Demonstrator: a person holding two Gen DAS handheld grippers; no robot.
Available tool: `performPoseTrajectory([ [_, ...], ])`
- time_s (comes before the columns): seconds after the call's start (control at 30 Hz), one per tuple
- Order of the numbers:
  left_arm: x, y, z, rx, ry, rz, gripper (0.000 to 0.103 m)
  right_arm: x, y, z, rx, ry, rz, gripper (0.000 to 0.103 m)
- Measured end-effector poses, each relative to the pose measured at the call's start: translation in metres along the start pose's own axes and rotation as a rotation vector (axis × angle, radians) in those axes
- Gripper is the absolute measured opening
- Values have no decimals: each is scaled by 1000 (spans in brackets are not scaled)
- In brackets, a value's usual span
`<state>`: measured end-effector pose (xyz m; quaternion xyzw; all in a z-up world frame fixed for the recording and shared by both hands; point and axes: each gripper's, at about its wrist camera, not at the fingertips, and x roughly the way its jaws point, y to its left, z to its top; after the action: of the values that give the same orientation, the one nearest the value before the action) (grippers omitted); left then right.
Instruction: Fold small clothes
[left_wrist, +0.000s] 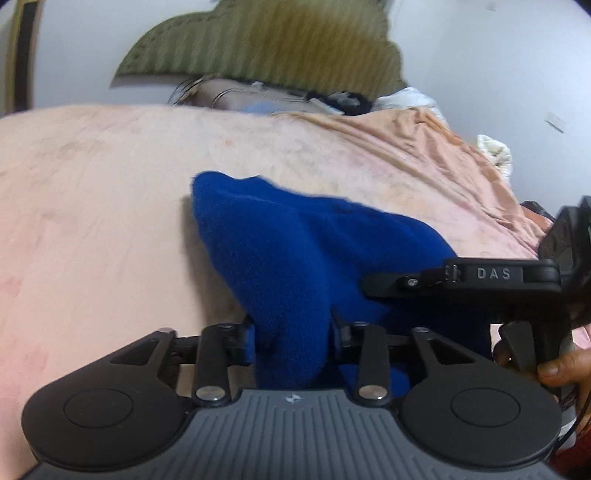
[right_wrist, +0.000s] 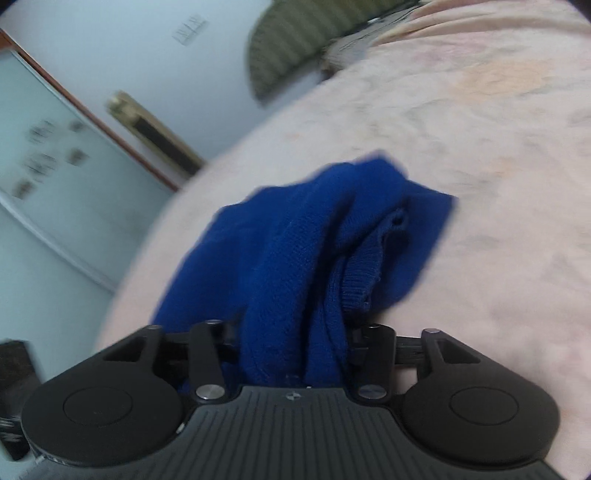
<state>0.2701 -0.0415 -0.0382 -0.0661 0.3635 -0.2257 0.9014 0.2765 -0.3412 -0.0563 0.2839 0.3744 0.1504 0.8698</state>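
Note:
A blue knitted garment (left_wrist: 295, 251) lies bunched on a pink bed sheet (left_wrist: 92, 206). My left gripper (left_wrist: 291, 332) is shut on a fold of it, the cloth filling the space between the jaws. My right gripper (right_wrist: 291, 332) is shut on another bunched part of the same garment (right_wrist: 314, 229), whose ribbed hem (right_wrist: 364, 273) shows to the right of the jaws. The right gripper also shows in the left wrist view (left_wrist: 373, 286), at the garment's right side, with a hand on its handle. The fingertips are hidden in the cloth.
A green striped headboard (left_wrist: 266, 40) and a pale bag (left_wrist: 251, 98) stand at the far end of the bed. White cloth (left_wrist: 495, 151) lies at the bed's right edge. A wall and a glass door (right_wrist: 55, 192) are beyond the bed's left edge.

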Motion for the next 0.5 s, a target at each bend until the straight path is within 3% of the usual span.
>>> performPoseTrajectory([
  [0.1,-21,0,-10,-10,-22,-17,60,-22,8,-14,-51,-21,-23,64],
  [0.17,-31,0,-19,-23,-11,-61,61,-38,9,-27,-87,-30,-55,67],
  [0.27,-38,-3,-36,-37,23,-105,61,-54,7,-46,-103,-12,-59,65],
  [0.33,-37,-6,-46,-46,51,-129,60,-60,7,-56,-118,-15,-69,57],
  [0.37,-36,-8,-51,-47,58,-131,56,-63,8,-59,-123,-20,-83,43],
  [0.4,-37,-10,-55,-36,53,-112,34,-65,9,-60,-118,-21,-103,30],
  [0.43,-38,-13,-57,-15,48,-76,23,-67,8,-60,-104,-16,-102,23],
  [0.5,-45,-10,-54,-28,41,-63,13,-72,2,-59,-23,-12,-33,19],
])
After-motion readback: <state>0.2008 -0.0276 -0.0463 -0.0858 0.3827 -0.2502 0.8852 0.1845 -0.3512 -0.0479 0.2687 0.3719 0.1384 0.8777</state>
